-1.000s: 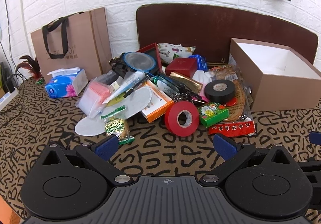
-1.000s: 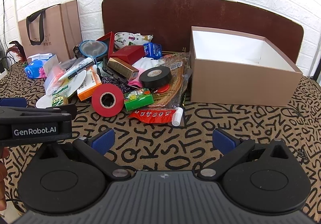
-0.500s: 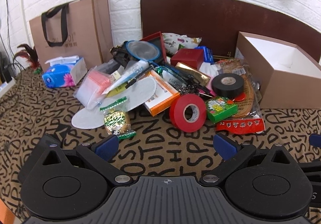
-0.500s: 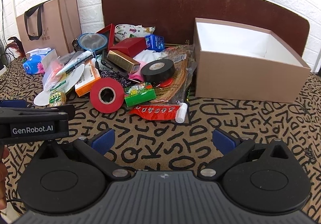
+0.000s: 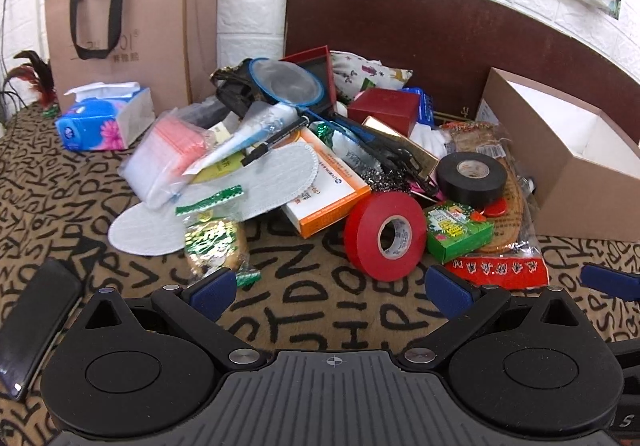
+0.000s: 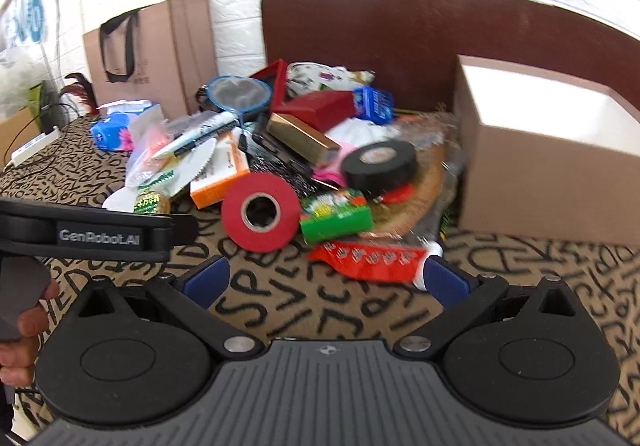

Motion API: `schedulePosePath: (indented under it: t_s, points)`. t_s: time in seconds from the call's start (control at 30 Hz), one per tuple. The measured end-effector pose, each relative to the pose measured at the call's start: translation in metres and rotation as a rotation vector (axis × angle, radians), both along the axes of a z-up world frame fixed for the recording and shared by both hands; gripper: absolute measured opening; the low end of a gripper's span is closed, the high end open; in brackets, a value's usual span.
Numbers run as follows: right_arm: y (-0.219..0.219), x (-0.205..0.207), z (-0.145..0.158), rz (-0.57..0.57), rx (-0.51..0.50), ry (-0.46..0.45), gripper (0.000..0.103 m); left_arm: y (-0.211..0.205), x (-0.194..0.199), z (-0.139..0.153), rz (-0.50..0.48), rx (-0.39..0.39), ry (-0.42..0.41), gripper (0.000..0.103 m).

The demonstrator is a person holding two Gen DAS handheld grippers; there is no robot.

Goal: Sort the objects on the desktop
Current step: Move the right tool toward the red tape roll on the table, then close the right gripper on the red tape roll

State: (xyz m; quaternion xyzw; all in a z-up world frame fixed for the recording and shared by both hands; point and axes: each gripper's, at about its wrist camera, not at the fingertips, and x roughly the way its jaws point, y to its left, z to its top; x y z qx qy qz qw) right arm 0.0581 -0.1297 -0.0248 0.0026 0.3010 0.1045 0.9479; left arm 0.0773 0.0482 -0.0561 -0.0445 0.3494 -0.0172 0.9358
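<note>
- Left gripper [image 5: 330, 292] and right gripper [image 6: 326, 282] hover over the lettered cloth [image 5: 304, 302], fingers spread wide, holding nothing.
- Just beyond, the red tape roll [image 5: 385, 236] leans on the clutter pile.
- Farther right sits the open box [image 6: 548, 150].

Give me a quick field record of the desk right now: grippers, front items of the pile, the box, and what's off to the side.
left gripper: open, empty, short of the pile
right gripper: open, empty
nearest items: red tape roll on edge; green box beside it
black tape roll: lying flat, behind green box
cardboard box: open, right of pile; inside only partly visible
tissue pack: left, apart from pile
paper bag: upright against wall
</note>
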Motion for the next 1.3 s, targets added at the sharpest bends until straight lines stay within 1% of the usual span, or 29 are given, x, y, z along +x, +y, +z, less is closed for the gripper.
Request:
schedulePosePath:
  t_s: [0.17, 0.27, 0.4, 0.5, 0.57, 0.63, 0.67, 0.73, 0.8, 0.87, 0.93, 1.0, 1.1, 1.3]
  points:
    - [-0.002, 0.019, -0.009, 0.014, 0.035, 0.017, 0.096, -0.002, 0.017, -0.007, -0.016, 0.003, 0.001, 0.103]
    - [0.000, 0.028, -0.014, 0.031, 0.040, 0.015, 0.092, -0.003, 0.027, -0.011, -0.027, -0.001, 0.009, 0.099]
    - [0.006, 0.038, -0.015, 0.073, 0.013, -0.022, 0.085, -0.001, 0.041, -0.017, -0.035, -0.036, 0.025, 0.090]
    - [0.013, 0.048, -0.018, 0.103, -0.030, -0.042, 0.073, 0.003, 0.050, -0.021, -0.045, -0.061, 0.042, 0.082]
    - [0.015, 0.056, -0.020, 0.125, -0.031, -0.035, 0.062, 0.004, 0.056, -0.024, -0.053, -0.079, 0.054, 0.078]
    - [0.017, 0.062, -0.023, 0.140, -0.030, -0.032, 0.058, 0.005, 0.060, -0.027, -0.066, -0.097, 0.065, 0.071]
    - [0.019, 0.065, -0.024, 0.145, -0.042, -0.041, 0.054, 0.005, 0.062, -0.028, -0.074, -0.099, 0.071, 0.069]
    - [0.023, 0.068, -0.026, 0.158, -0.068, -0.065, 0.051, 0.004, 0.066, -0.031, -0.085, -0.110, 0.078, 0.059]
    - [0.027, 0.071, -0.027, 0.184, -0.090, -0.079, 0.047, 0.005, 0.071, -0.033, -0.092, -0.130, 0.089, 0.054]
    - [0.030, 0.075, -0.029, 0.201, -0.102, -0.086, 0.041, 0.005, 0.075, -0.034, -0.096, -0.147, 0.099, 0.054]
    - [0.031, 0.081, -0.032, 0.208, -0.099, -0.078, 0.038, 0.005, 0.079, -0.035, -0.101, -0.154, 0.103, 0.054]
    - [0.031, 0.086, -0.034, 0.213, -0.091, -0.069, 0.037, 0.005, 0.082, -0.037, -0.106, -0.157, 0.108, 0.054]
    - [0.032, 0.092, -0.039, 0.233, -0.084, -0.065, 0.034, 0.006, 0.087, -0.039, -0.105, -0.168, 0.113, 0.055]
    - [0.032, 0.101, -0.044, 0.258, -0.061, -0.070, 0.033, 0.011, 0.097, -0.046, -0.100, -0.220, 0.132, 0.055]
